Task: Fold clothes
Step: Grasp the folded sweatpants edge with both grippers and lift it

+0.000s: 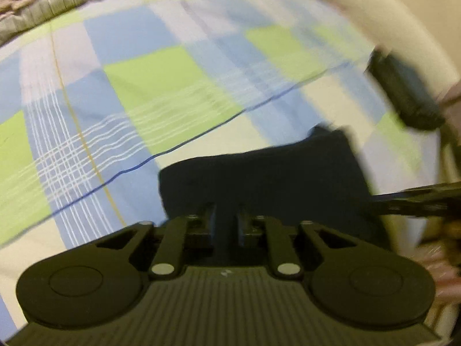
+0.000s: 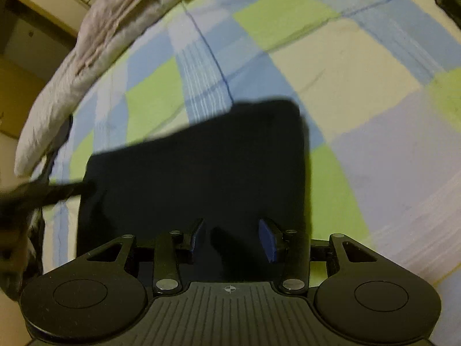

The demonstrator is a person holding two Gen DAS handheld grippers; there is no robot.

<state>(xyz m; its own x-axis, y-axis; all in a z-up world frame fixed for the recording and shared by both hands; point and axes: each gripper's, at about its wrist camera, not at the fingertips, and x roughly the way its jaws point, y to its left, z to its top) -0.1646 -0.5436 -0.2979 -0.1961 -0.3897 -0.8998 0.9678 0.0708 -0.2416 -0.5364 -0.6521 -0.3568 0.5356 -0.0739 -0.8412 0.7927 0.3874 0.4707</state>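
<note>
Bed (image 1: 161, 86) fills both views: checked sheet in blue, green and cream, a grey quilt (image 2: 72, 66) bunched along its far edge. Both feeds are motion-blurred.

Dark folded garment (image 2: 201, 173) lies flat on the sheet, roughly rectangular, near edge running under both of my tools.

I have both tools pitched steeply down at the bed. Left gripper (image 1: 226, 222) sits over the garment's near-left part; its jaws are together. I can't tell from the blur whether any cloth is pinched between them. In the right wrist view, this tool comes in as a dark bar from the left edge, reaching the garment's left side.

Right gripper (image 2: 230, 236) sits over the garment's near edge, jaws apart, blue pads (image 2: 266, 239) showing, dark cloth visible in the gap. The pads aren't pressing on it.
</note>
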